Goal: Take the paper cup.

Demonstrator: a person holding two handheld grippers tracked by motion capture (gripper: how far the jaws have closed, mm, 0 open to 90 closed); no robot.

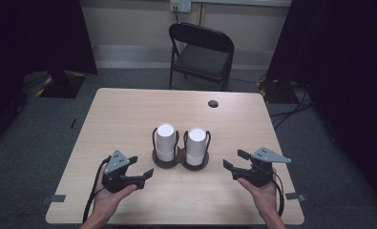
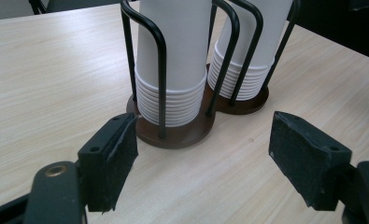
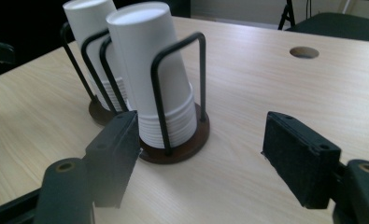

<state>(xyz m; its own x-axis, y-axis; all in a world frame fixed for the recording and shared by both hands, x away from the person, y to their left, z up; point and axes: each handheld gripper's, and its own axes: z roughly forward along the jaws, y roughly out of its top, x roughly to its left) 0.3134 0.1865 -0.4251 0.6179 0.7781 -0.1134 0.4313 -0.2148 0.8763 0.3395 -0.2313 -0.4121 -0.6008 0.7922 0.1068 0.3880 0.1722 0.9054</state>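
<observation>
Where two cup stacks [image 1: 166, 141] stand, two hand-held grippers [image 1: 145, 165] gape

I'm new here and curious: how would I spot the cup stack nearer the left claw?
On the pale wooden table stands a dark round-based wire holder with two stacks of upside-down white paper cups. Yours is the left stack, toward the left claw; its twin stands at its right.

High view dim and soft, dark corners; the desk [image 1: 129, 114] is evenly lit from above, shadows faint. My fingers [image 2: 109, 161] are blurred up close in both gripper views. White cups [image 3: 147, 60] slightly blown out, far edges hazy.
</observation>
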